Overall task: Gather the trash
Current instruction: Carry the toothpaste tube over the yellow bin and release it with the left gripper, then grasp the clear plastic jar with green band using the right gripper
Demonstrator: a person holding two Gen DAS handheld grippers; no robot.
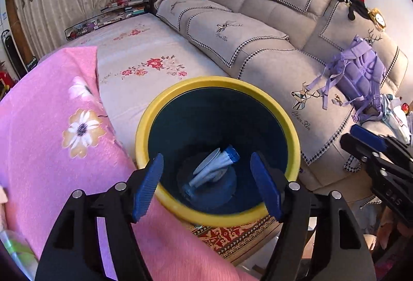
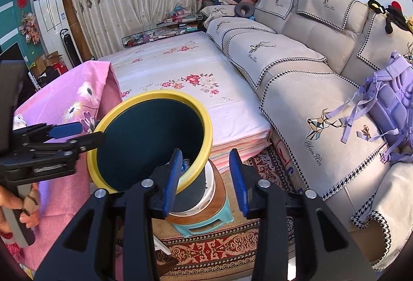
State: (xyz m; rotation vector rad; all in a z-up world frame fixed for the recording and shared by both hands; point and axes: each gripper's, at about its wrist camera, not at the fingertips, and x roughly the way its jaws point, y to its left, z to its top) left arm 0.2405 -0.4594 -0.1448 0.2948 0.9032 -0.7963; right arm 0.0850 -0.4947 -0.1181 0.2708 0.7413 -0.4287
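The left gripper [image 1: 206, 188] hangs over the mouth of the bin [image 1: 165, 105], a dark-walled can with a yellow rim, pointing steeply down into it. Its jaws stand wide apart with nothing between them. On the bin floor lies the trash [image 1: 213, 170] — a crumpled white-and-blue wrapper. Its long axis runs diagonally in the left wrist view, the blue end toward upper right, the pale end toward lower left. It rests flat, clear of the walls as far as can be told.

The right gripper [image 2: 204, 183] sits at the bin's near rim [image 2: 198, 167]; one blue pad overlaps the yellow edge, the other is outside it. Jaws partly open, holding nothing. The bin stands on a small round stool [image 2: 206, 219] on a patterned rug [image 2: 219, 247], between a pink floral blanket [image 1: 51, 131] and a beige sofa [image 1: 271, 30] — a lilac backpack [image 1: 361, 77] lies on the sofa seat.
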